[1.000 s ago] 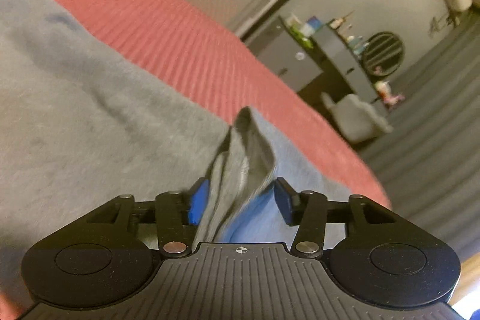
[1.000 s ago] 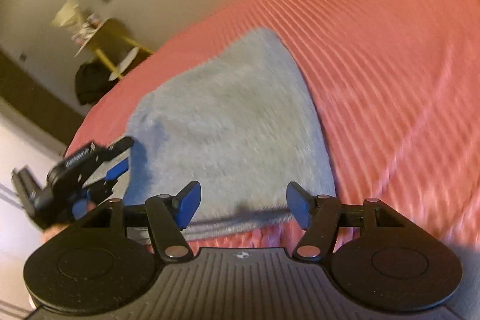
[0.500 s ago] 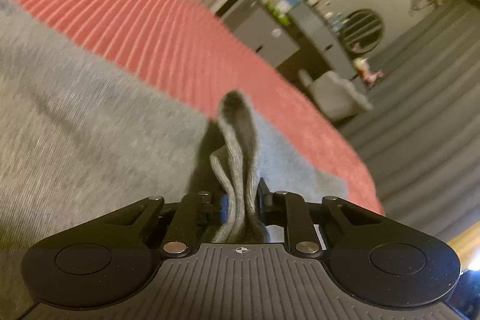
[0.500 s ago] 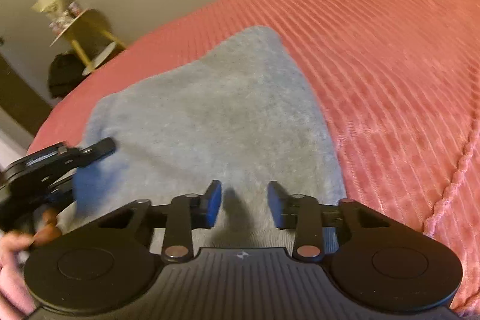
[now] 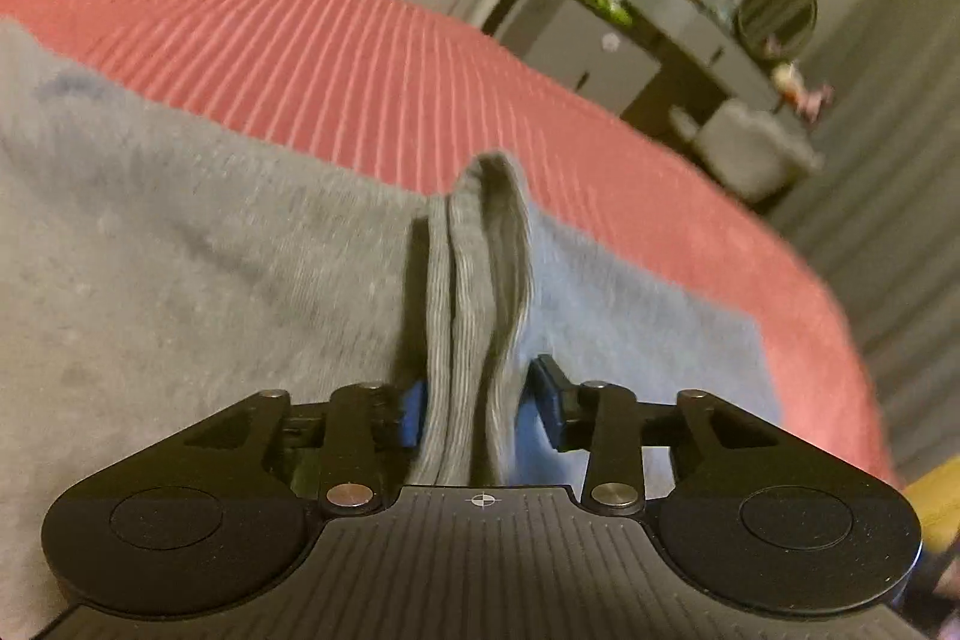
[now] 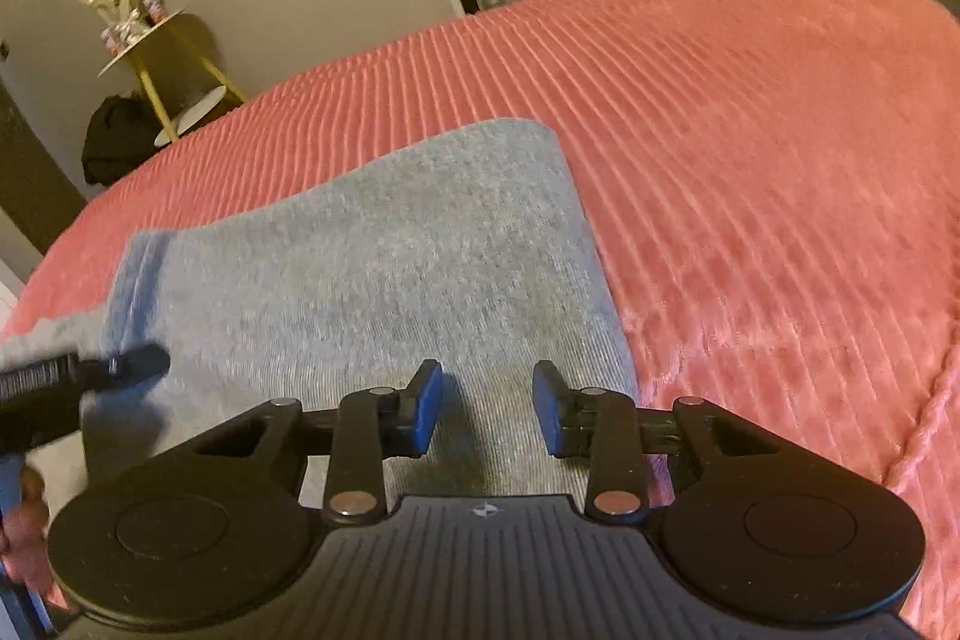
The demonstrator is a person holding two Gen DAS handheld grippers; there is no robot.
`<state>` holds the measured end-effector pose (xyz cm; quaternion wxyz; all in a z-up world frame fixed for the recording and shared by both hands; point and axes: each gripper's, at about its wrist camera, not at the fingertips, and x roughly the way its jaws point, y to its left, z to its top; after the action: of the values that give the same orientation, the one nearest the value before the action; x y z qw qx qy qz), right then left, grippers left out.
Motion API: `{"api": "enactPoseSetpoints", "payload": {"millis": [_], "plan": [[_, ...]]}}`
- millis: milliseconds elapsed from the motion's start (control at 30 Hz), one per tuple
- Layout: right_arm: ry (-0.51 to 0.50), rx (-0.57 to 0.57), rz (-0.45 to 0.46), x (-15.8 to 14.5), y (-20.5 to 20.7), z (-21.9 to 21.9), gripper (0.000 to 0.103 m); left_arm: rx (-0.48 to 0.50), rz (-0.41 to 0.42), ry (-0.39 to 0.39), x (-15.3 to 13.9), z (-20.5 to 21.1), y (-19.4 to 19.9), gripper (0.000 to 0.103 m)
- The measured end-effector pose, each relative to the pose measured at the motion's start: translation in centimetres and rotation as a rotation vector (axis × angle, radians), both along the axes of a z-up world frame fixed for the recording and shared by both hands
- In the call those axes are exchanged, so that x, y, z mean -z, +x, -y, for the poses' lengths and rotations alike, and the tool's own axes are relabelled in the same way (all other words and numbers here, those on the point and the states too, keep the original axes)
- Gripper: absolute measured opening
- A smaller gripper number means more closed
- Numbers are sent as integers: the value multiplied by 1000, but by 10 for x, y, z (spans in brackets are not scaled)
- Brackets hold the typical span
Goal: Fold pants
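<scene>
Grey sweatpants point(image 6: 384, 274) lie folded flat on a red ribbed bedspread point(image 6: 750, 160). In the left wrist view the pants point(image 5: 180, 280) fill the left and middle, and a ribbed cuff edge point(image 5: 474, 292) stands up in a fold between the fingers. My left gripper point(image 5: 480, 406) is open, with its left pad against the fold and its right pad apart from it. My right gripper point(image 6: 487, 409) is open just above the near edge of the pants, holding nothing. The left gripper also shows at the left edge of the right wrist view point(image 6: 90, 376).
The bedspread point(image 5: 360, 58) runs out to the far and right edges of the bed. Beyond it stand a yellow-legged side table point(image 6: 150, 58), a dark dresser point(image 5: 648, 40) with small items, a grey chair point(image 5: 744, 142) and grey curtains point(image 5: 900, 160).
My left gripper was shut on the cuff fold half a second ago and has opened. My right gripper stays open, its fingers narrower than a second ago, low over the pants.
</scene>
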<state>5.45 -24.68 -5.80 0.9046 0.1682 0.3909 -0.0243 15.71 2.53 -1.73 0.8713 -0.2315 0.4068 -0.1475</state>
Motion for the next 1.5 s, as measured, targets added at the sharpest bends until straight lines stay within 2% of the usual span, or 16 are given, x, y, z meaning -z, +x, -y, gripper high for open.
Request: {"api": "enactPoseSetpoints", "payload": {"millis": [67,100,300,500,667,733,767,800,833,933,1033,1100,1267,1333,1433,1500], "plan": [[-37,-12,12,-2,0,-4,33,-38,2,-72,4,-7,6,48],[-55,-18,24,-4,3,-4,33,-49,-1,-86,7,-8,9,45],[-130,-20,52,-8,21,-6,33,-26,32,-10,9,0,12,37],[-215,-22,72,-12,65,-13,33,-19,13,-54,10,-4,22,36],[-205,25,78,-4,87,-9,38,-17,17,-46,15,-6,23,39],[-212,29,74,-6,82,-15,41,-13,20,-40,15,-5,22,39],[-206,12,70,-8,75,-20,46,-10,21,-39,15,-5,23,39],[-200,-20,73,-10,68,-25,57,-7,22,-37,15,-5,22,39],[-207,-65,83,-11,56,-33,61,-6,23,-36,15,-4,20,39],[-257,-146,98,-8,18,-54,64,-3,28,-30,14,-2,16,37],[-232,-115,86,-3,-8,-58,66,2,42,-8,11,1,14,30],[-233,-91,79,-5,-12,-61,67,-6,64,7,7,3,10,24],[-219,-73,77,-10,-16,-63,68,11,113,36,-8,5,0,23],[-193,-69,89,-12,-23,-60,70,8,123,48,-12,4,-3,25],[-166,-70,79,-10,-24,-58,78,-41,99,178,-4,7,-1,47],[-182,-90,57,-6,-21,-62,85,-52,91,163,0,3,-1,51]]}}
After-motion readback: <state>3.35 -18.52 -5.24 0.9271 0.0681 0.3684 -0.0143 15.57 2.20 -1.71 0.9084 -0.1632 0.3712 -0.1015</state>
